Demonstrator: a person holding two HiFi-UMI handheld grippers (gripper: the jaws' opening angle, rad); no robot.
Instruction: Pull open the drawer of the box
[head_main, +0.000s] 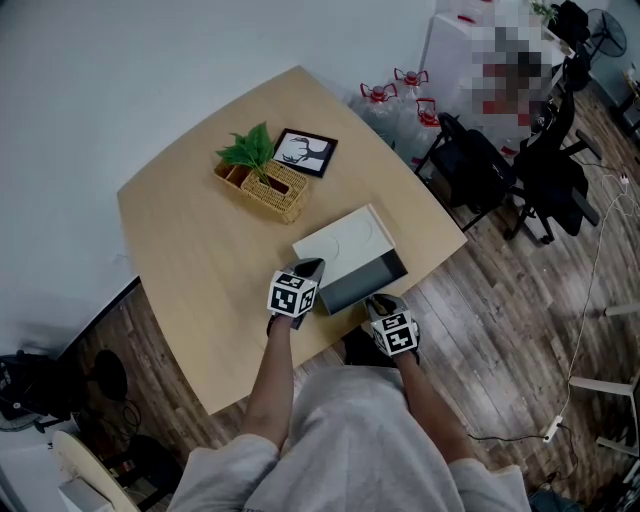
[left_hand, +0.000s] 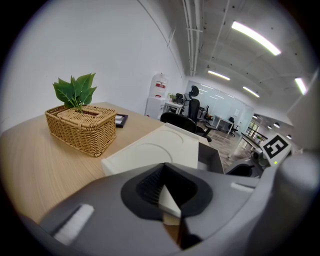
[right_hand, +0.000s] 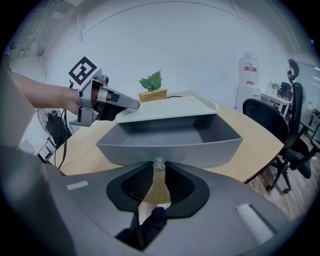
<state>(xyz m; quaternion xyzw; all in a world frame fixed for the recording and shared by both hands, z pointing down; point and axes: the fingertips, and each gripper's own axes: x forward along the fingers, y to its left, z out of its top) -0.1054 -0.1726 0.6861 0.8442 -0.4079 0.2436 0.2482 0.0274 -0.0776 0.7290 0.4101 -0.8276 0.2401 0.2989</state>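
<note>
A white box (head_main: 345, 238) lies on the wooden table (head_main: 190, 250), and its grey drawer (head_main: 362, 280) stands pulled out toward the table's near edge. In the right gripper view the drawer (right_hand: 170, 137) is empty, and my right gripper (right_hand: 159, 171) is shut on the small clear knob (right_hand: 159, 163) on its front. My left gripper (head_main: 312, 266) is shut, its tips resting on the box's near left corner (left_hand: 157, 150). From the right gripper view the left gripper (right_hand: 132, 104) touches the lid's edge. The right gripper (head_main: 378, 300) sits at the drawer's front.
A wicker basket (head_main: 265, 185) with green leaves and a black picture frame (head_main: 306, 152) stand behind the box. The table edge runs just under the drawer front. Black office chairs (head_main: 480, 165) and water bottles (head_main: 400, 95) stand on the floor to the right.
</note>
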